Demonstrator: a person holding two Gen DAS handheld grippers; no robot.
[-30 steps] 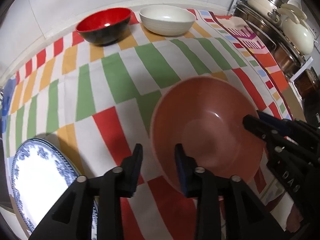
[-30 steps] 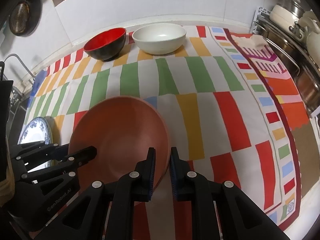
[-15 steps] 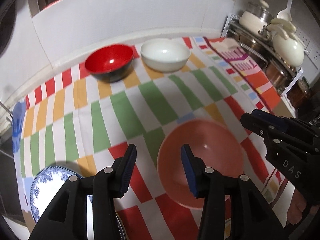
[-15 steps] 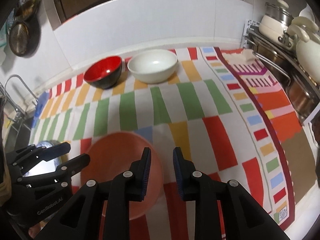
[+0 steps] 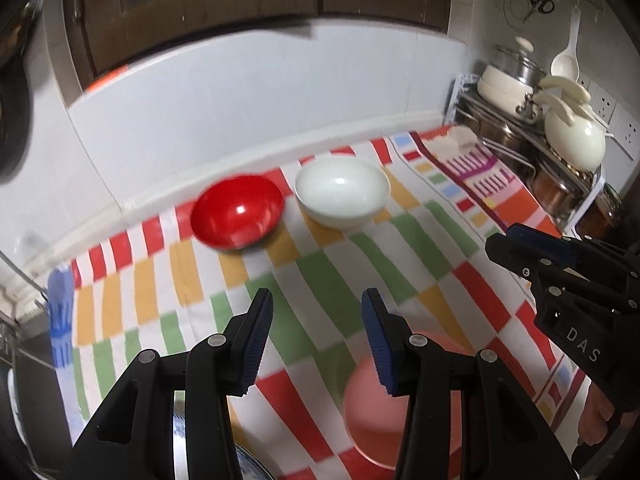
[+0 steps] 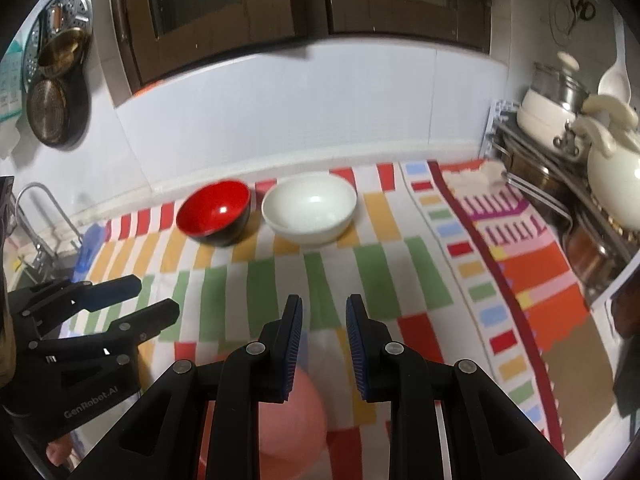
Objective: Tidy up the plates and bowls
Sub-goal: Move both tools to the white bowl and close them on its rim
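Observation:
A pink bowl [image 5: 380, 420] sits on the striped cloth near the front edge, partly hidden under my fingers; it also shows in the right wrist view [image 6: 292, 428]. A red bowl with a black outside [image 5: 238, 212] [image 6: 214, 212] and a white bowl [image 5: 342, 192] [image 6: 310, 208] stand side by side at the back by the wall. A sliver of a blue-patterned plate [image 5: 248, 468] shows at the bottom. My left gripper [image 5: 317, 340] is open and empty, raised above the cloth. My right gripper [image 6: 323, 350] is open and empty, above the pink bowl.
A rack with pots, a cream kettle [image 5: 576, 140] and a ladle stands at the right [image 6: 612, 160]. A sink with a tap [image 6: 36, 216] and a blue brush [image 5: 60, 320] lie at the left. Strainers hang on the left wall [image 6: 52, 112].
Both grippers have let go of the pink bowl, opened and pulled up and back. The pink bowl now rests on the cloth low in both views.

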